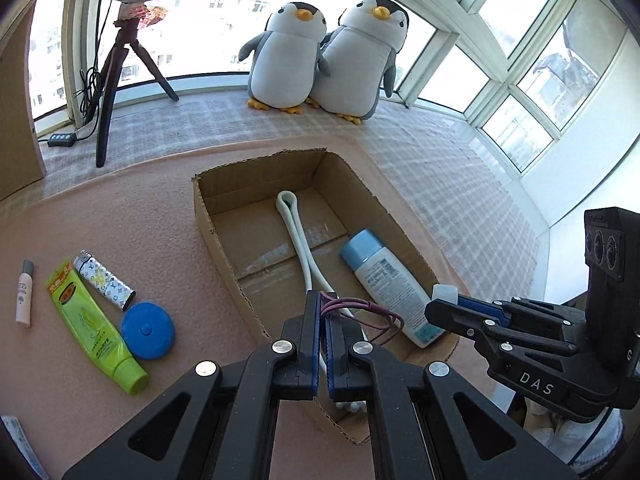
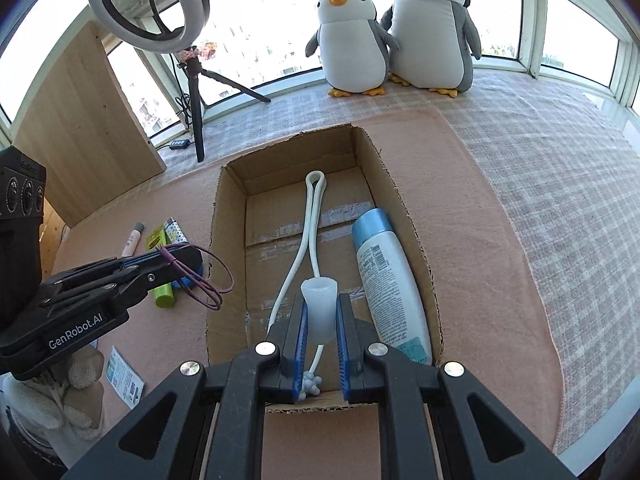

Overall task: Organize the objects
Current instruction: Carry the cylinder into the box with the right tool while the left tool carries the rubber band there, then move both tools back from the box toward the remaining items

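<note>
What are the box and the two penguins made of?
The box looks like plain brown cardboard, matte, with ragged torn top edges and tape marks on its floor. The penguins seem to be soft plush fabric, grey and white, rounded and stuffed-looking.

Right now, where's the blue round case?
In the left wrist view the blue round case lies on the pink mat, left of the cardboard box, touching the green tube and just below the patterned lighter.
</note>
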### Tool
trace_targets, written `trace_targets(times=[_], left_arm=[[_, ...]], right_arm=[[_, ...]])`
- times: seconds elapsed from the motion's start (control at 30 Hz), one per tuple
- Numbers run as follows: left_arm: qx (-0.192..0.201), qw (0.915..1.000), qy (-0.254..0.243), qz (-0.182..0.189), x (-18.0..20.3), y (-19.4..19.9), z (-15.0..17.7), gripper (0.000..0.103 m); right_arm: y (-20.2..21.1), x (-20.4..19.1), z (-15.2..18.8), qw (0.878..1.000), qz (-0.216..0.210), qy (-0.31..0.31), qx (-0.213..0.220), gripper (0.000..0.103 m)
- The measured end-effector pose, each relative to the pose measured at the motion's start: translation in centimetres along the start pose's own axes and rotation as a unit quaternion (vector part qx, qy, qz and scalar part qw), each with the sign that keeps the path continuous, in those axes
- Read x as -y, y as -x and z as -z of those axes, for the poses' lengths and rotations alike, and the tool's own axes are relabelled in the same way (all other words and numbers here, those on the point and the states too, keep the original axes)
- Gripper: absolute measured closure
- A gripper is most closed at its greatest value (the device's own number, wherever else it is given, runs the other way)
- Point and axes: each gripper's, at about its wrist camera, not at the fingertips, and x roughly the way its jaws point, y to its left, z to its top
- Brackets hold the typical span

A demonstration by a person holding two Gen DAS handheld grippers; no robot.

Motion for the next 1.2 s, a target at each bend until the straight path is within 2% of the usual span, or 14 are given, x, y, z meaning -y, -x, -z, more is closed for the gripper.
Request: trace_targets(times=[0.1, 0.2, 0.23, 0.3, 0.37, 0.67, 0.83, 0.97, 1.2], left_arm=[[-0.002, 1.0000, -0.002, 0.000, 0.5, -0.5, -0.1, 0.102], [-0.002, 1.0000, 0.002, 0.000, 0.5, -0.6, -0.2, 0.101], [-0.005, 1.0000, 0.006, 0.001, 0.4, -0.8, -0.3, 0.099], [-0.012, 0.9998, 0.012, 0.003, 0.0, -1.0, -0.3, 0.082], [-0.010, 0.9999, 0.014, -0.004, -0.3, -0.8, -0.3, 0.071], [-0.008, 0.9998, 0.016, -0.003, -1.3, 0.3, 0.1, 0.070], [-0.011, 0.9994, 0.029, -0.012, -3.2, 1.2, 1.3, 0.070], [-0.010, 0.9984, 0.047, -0.029, -5.7, 2.5, 3.0, 0.069], [-0.019, 0.9926, 0.101, -0.065, -11.9, 5.0, 7.0, 0.059]], right_arm=[[0.0, 0.5, -0.2, 1.000, 0.002, -0.002, 0.002, 0.091], [0.0, 0.7, -0.3, 1.000, 0.004, 0.000, 0.001, 0.085], [-0.1, 0.7, -0.4, 1.000, 0.005, 0.002, 0.000, 0.079], [-0.2, 0.9, -0.3, 1.000, 0.002, 0.001, -0.005, 0.072], [-0.3, 1.1, -0.3, 1.000, -0.001, -0.005, -0.010, 0.069], [-0.2, 0.8, -0.2, 1.000, -0.011, -0.019, -0.006, 0.068], [-0.4, -0.5, -0.5, 0.999, -0.035, -0.017, -0.006, 0.067], [-1.4, -2.4, -0.8, 0.997, -0.069, -0.002, -0.022, 0.064], [-3.3, -6.9, -1.1, 0.994, -0.099, 0.035, -0.039, 0.064]])
